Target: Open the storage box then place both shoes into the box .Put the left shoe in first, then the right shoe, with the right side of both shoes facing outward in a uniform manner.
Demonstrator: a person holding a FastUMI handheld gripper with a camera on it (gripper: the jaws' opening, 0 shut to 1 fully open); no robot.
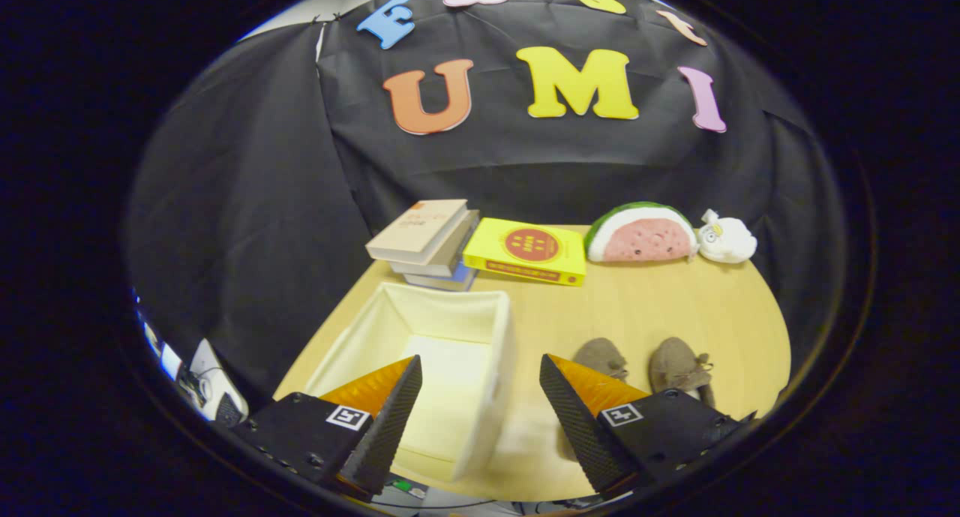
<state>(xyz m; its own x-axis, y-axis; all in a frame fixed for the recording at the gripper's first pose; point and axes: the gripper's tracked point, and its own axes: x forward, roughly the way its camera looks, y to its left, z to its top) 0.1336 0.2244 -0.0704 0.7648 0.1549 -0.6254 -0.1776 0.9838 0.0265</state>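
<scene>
A cream fabric storage box (480, 307) stands open and empty on the wooden table (645, 299), below and between my fingers. Two brown shoes sit side by side to the right of the box: one (602, 356) just beyond my right finger, partly hidden by it, the other (679, 367) further right with a lace bow. My gripper (480, 374) is open wide above the box's right wall, nothing between its fingers.
Toward the back of the table lies a stack of books (429, 241), with a yellow book (527, 250) beside it. A watermelon-slice plush (640, 234) and a small white plush (726, 238) sit at the back right. Equipment shows off the table's left edge (210, 386).
</scene>
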